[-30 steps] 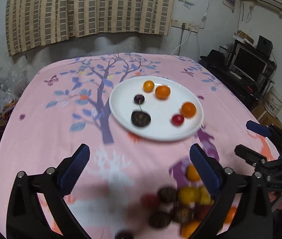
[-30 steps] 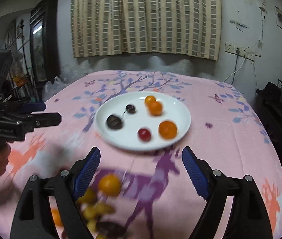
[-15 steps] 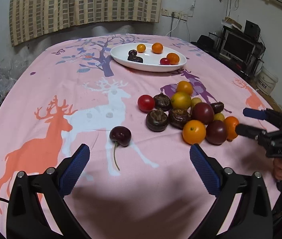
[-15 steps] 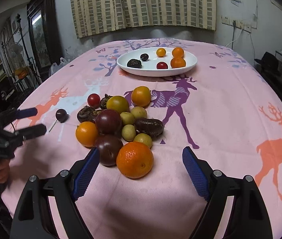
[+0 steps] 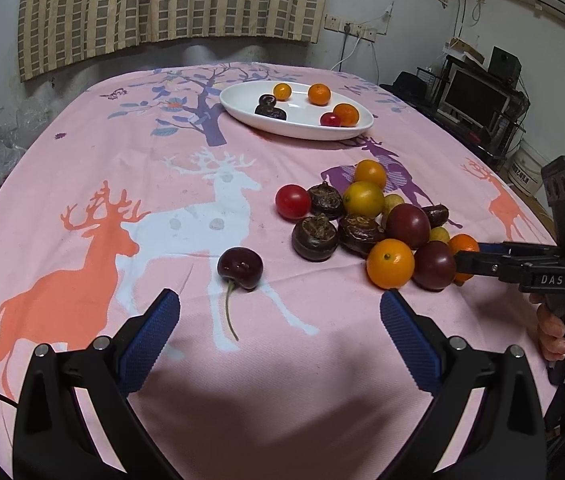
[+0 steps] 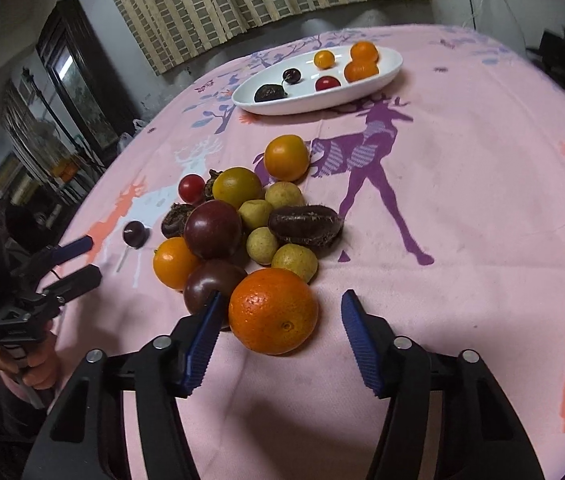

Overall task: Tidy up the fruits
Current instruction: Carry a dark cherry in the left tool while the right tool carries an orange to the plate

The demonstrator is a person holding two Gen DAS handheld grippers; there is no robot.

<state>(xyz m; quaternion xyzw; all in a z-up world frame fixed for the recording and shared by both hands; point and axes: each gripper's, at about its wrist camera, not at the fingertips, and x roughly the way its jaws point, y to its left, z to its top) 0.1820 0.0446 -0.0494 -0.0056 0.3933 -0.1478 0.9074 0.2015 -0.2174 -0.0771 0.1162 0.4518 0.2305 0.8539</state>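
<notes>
Right gripper (image 6: 278,316) fingers, just closing, bracket the round orange mandarin (image 6: 273,311) at the pile's near edge on the pink bench (image 6: 462,208); right pad not yet touching. Centre it, pinch gently. Left gripper (image 5: 280,322) fingers spread, empty

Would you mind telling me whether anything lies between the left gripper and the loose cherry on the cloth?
Nothing visible does: the cherry lies apart from the fruit pile, with only bare tablecloth and its own stem between it and the open left gripper.
</notes>
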